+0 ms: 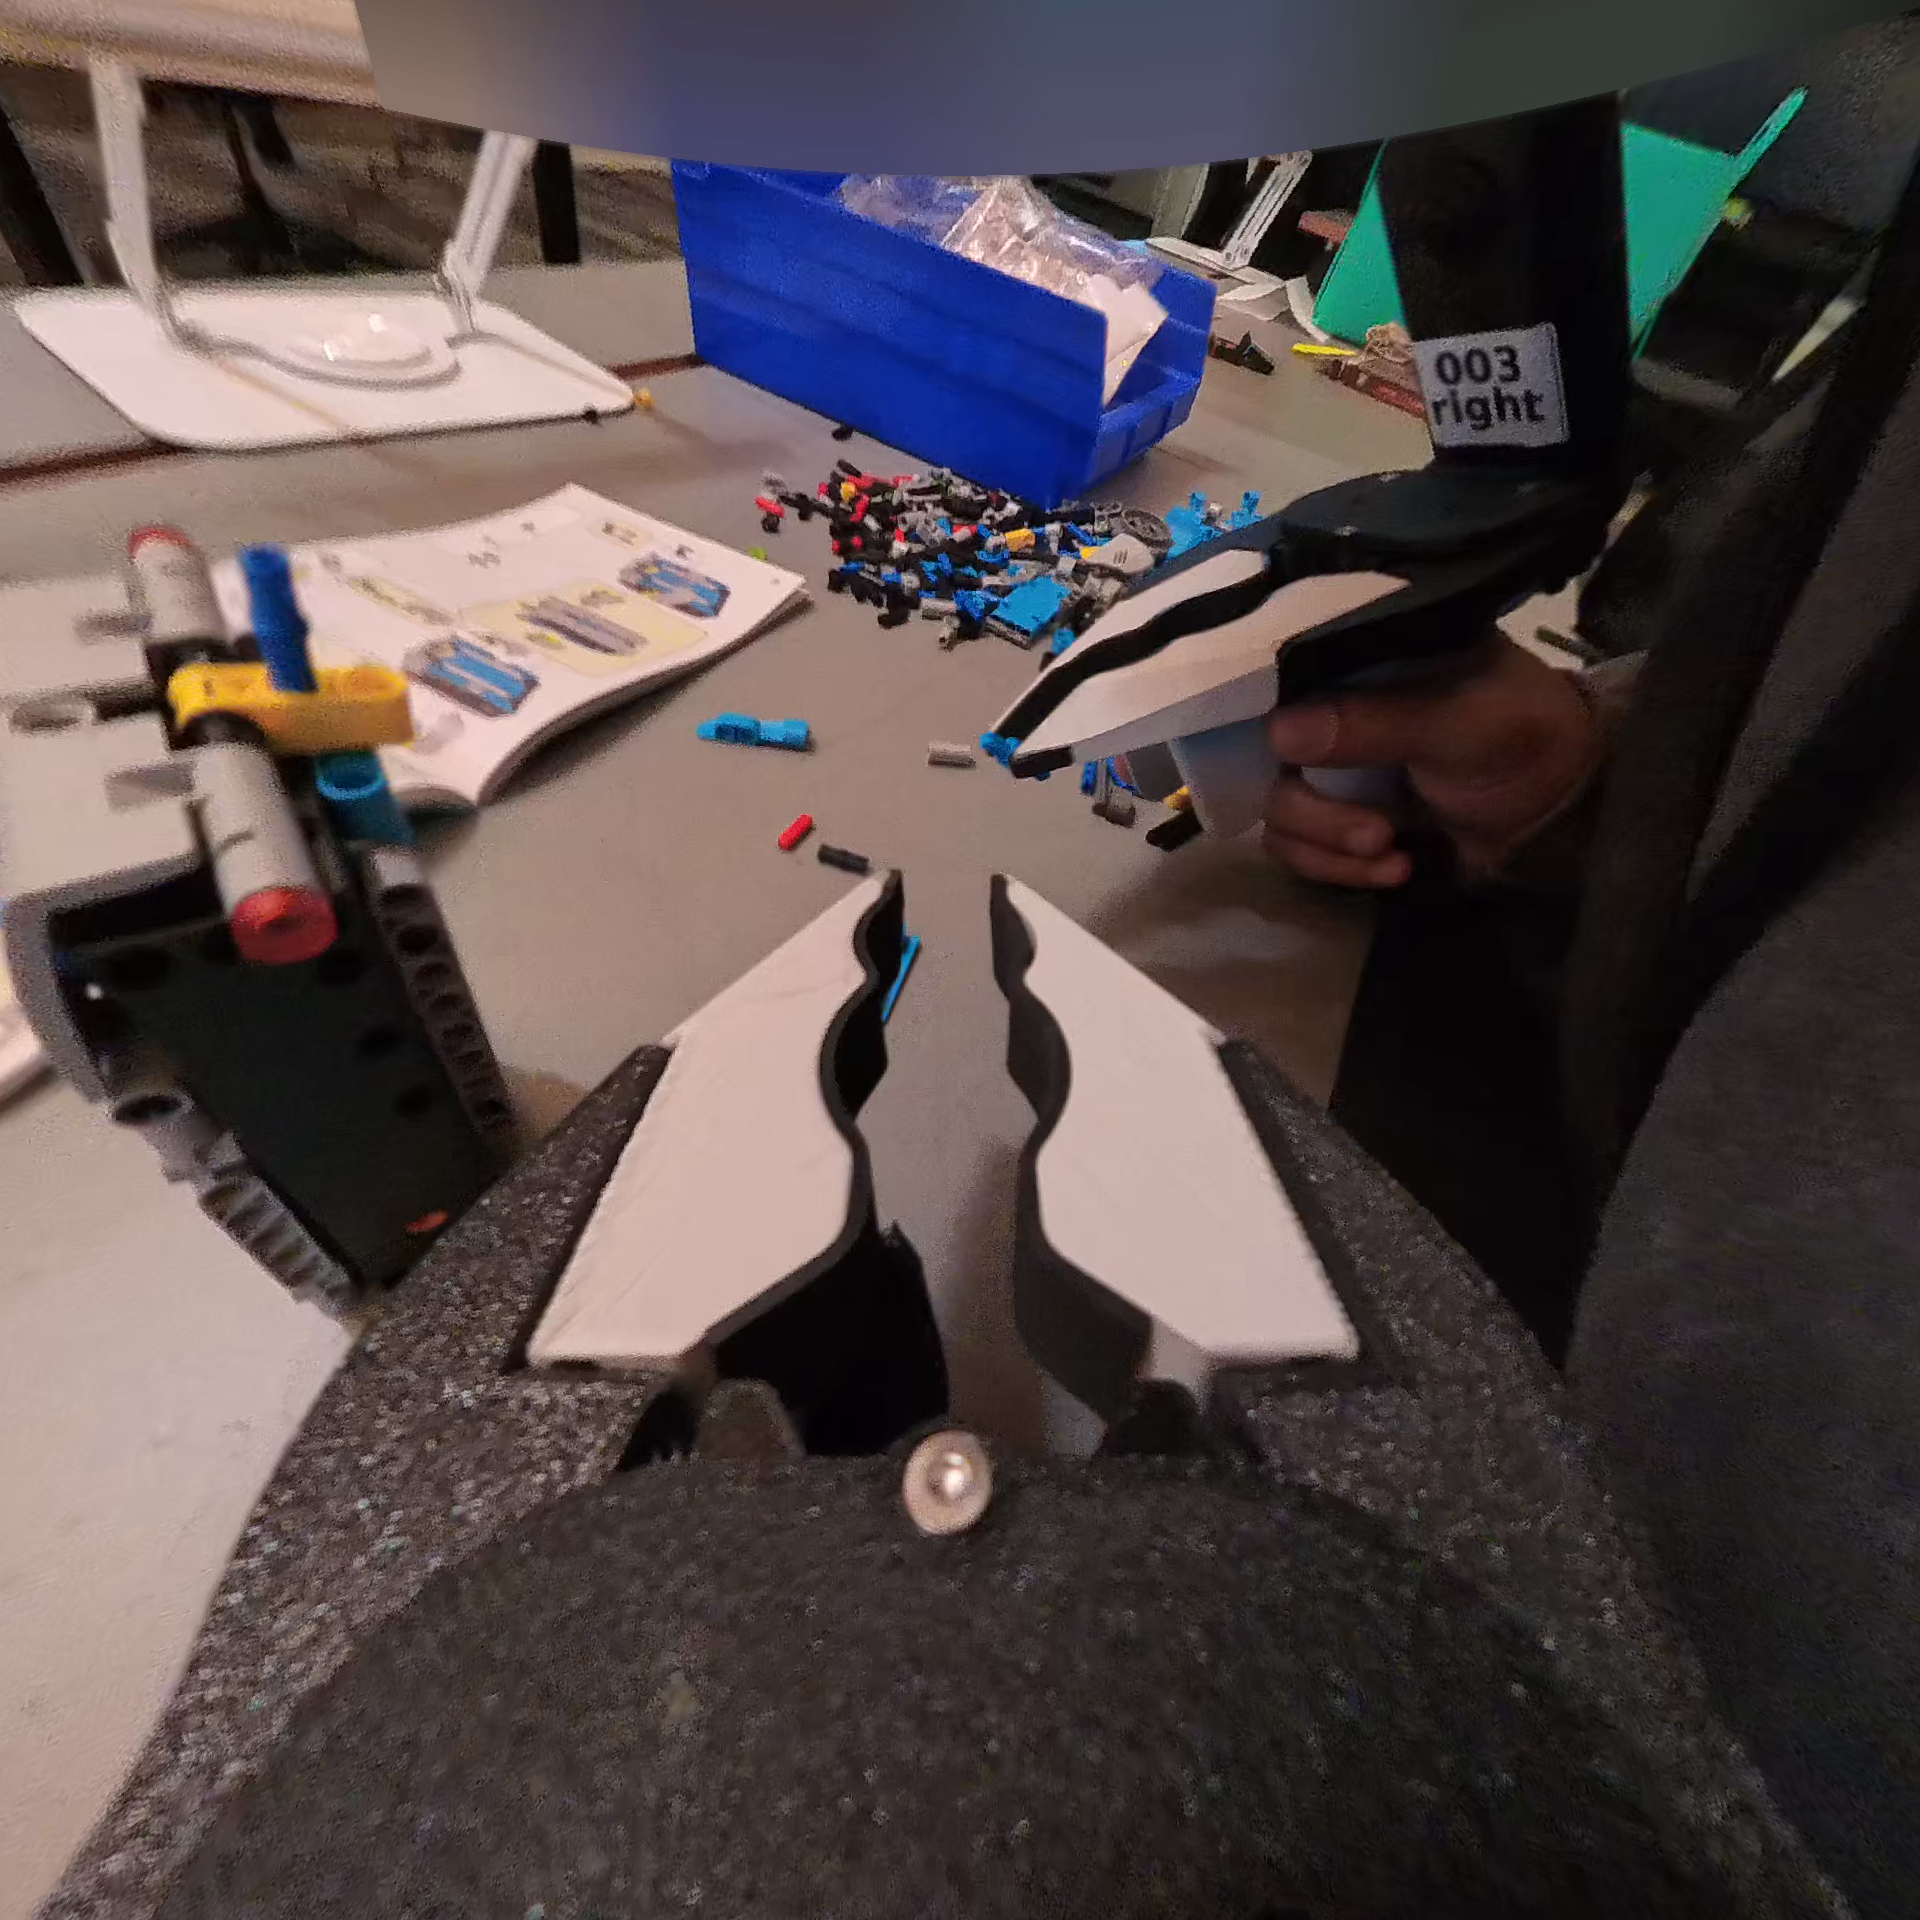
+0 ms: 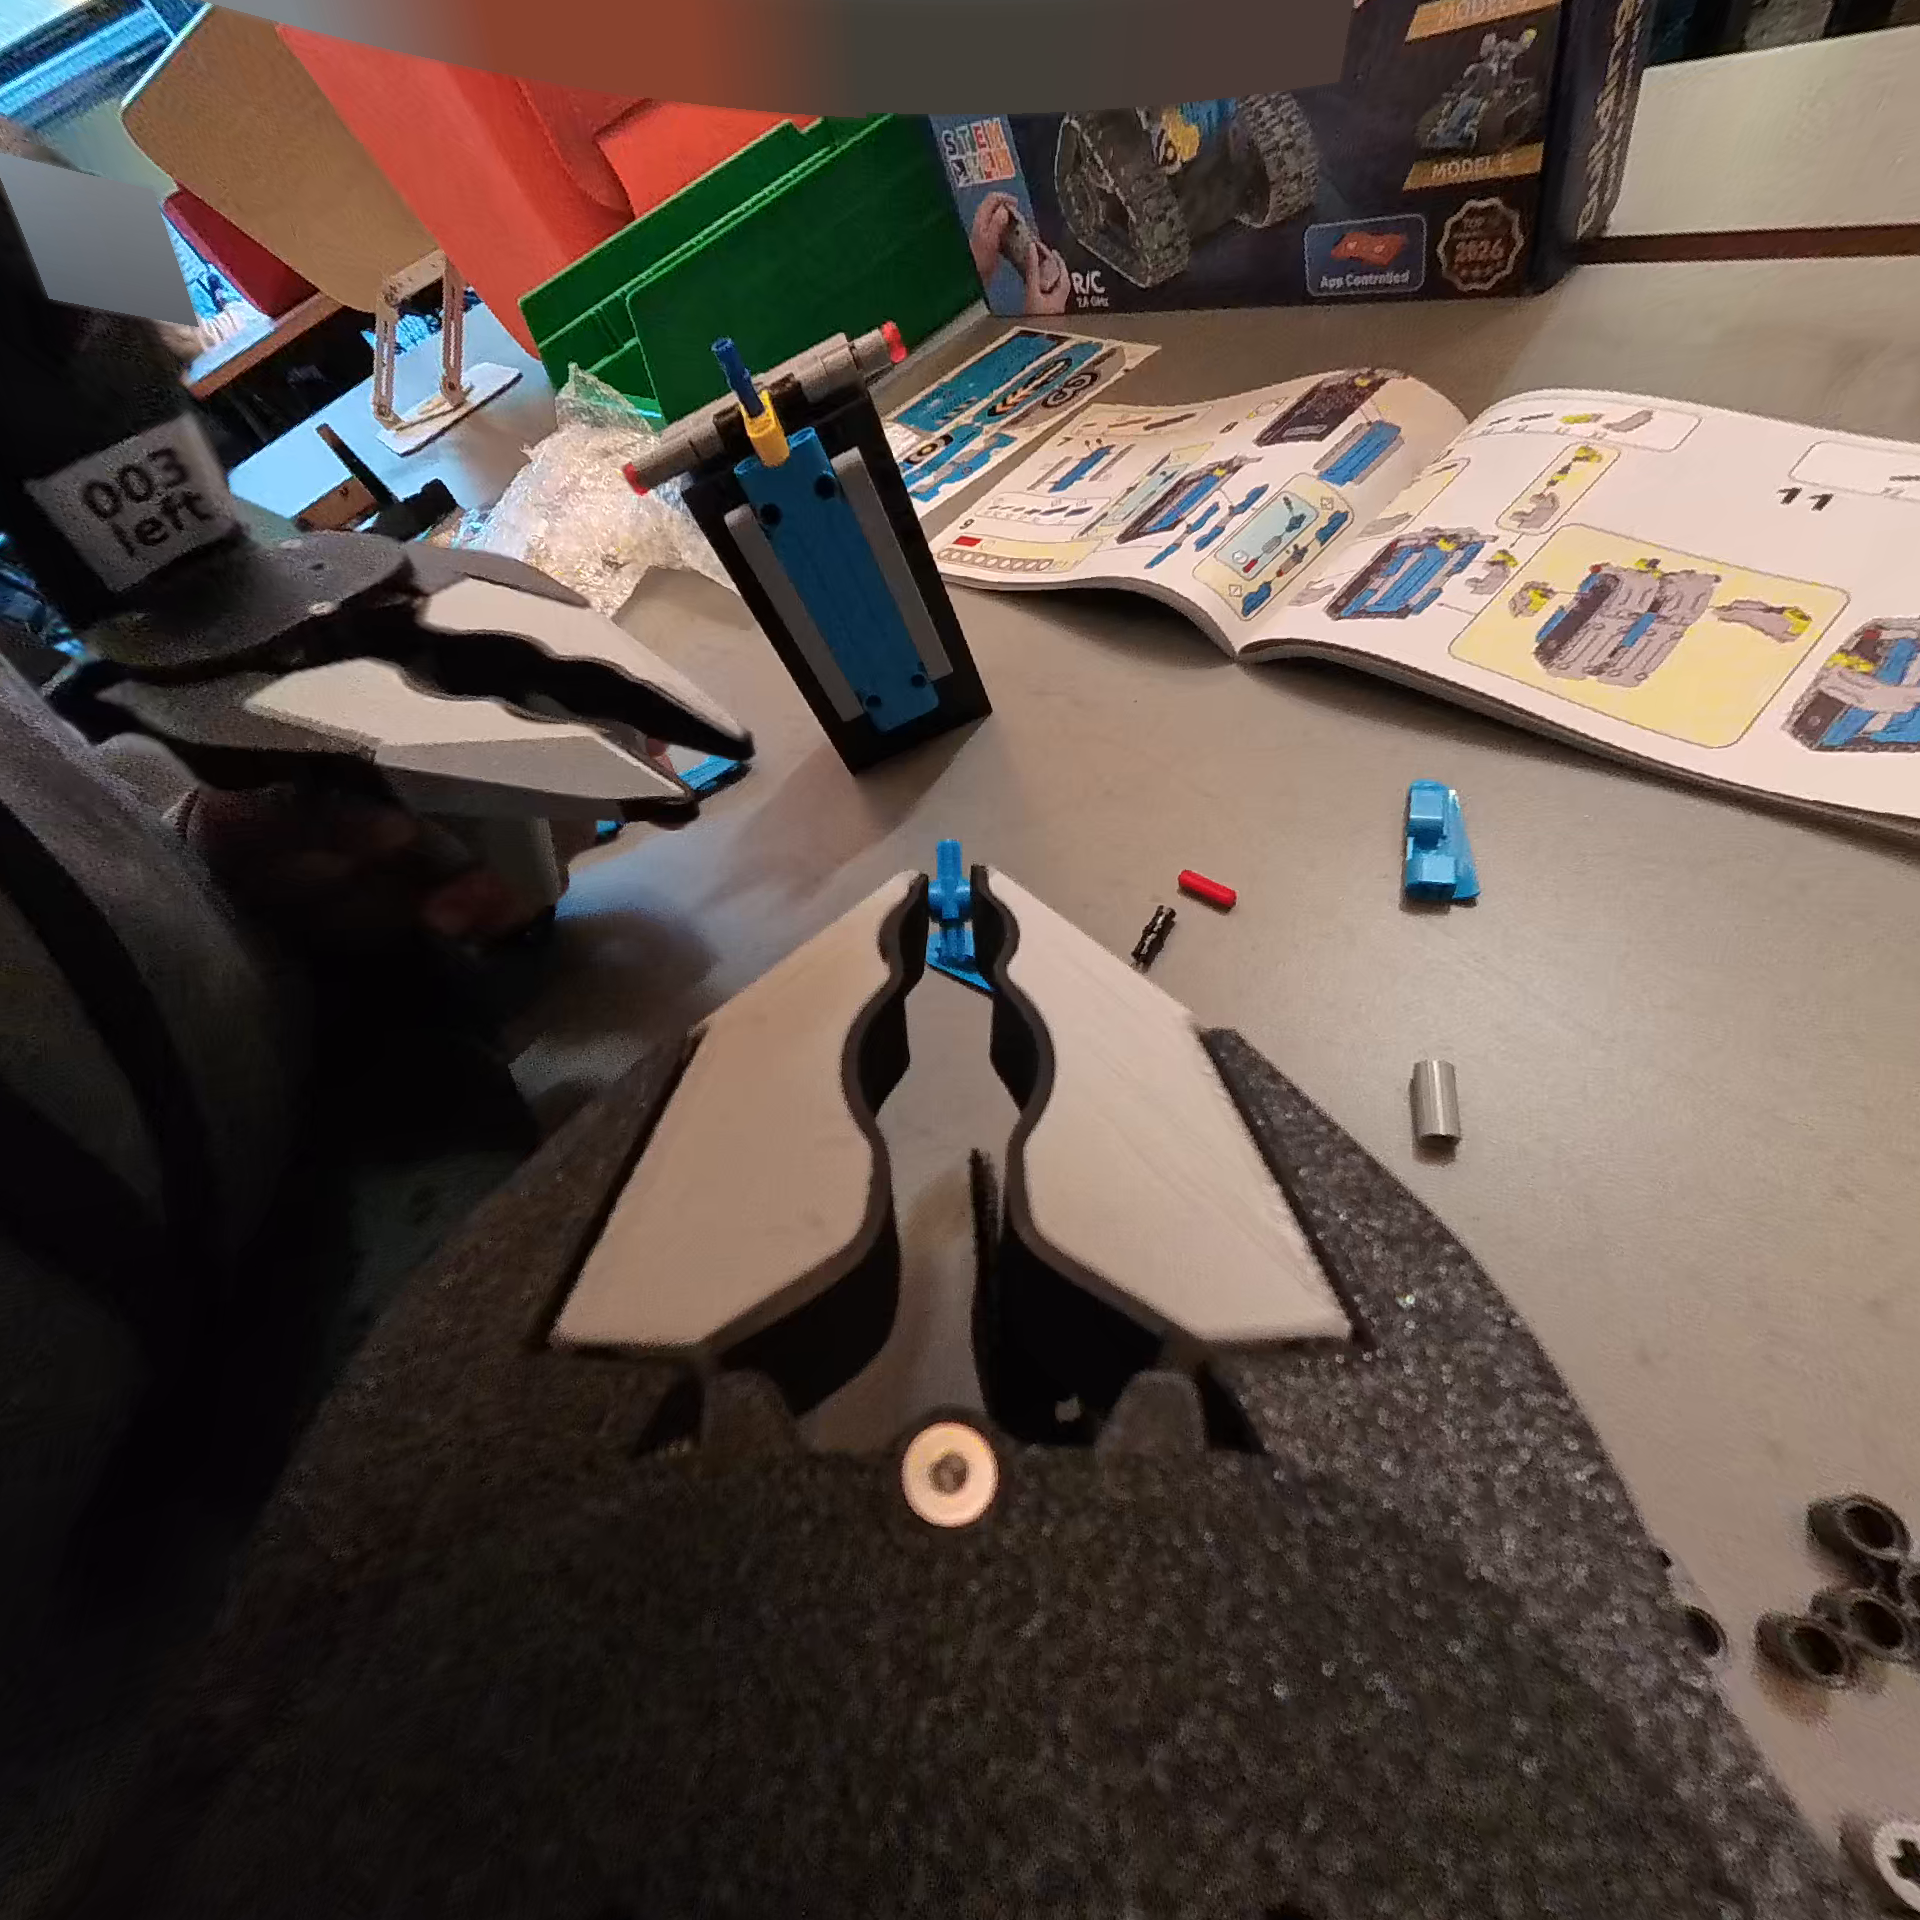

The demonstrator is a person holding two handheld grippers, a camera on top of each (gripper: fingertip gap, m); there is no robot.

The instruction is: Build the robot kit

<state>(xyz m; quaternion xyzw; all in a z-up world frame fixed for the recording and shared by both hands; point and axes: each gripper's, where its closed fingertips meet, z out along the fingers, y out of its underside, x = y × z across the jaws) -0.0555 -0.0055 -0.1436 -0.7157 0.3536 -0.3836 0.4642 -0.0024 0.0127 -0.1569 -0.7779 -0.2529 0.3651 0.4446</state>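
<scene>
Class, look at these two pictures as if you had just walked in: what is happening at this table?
A person holds a pair of tongs in each hand over a grey table. The right tongs are shut on a small blue connector piece. The left tongs are open and grip nothing. A half-built block model stands upright near an open instruction booklet. A pile of loose pieces lies before a blue bin.

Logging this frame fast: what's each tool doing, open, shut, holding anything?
Left tool: open, holding nothing.
Right tool: shut on a blue pin.
</scene>
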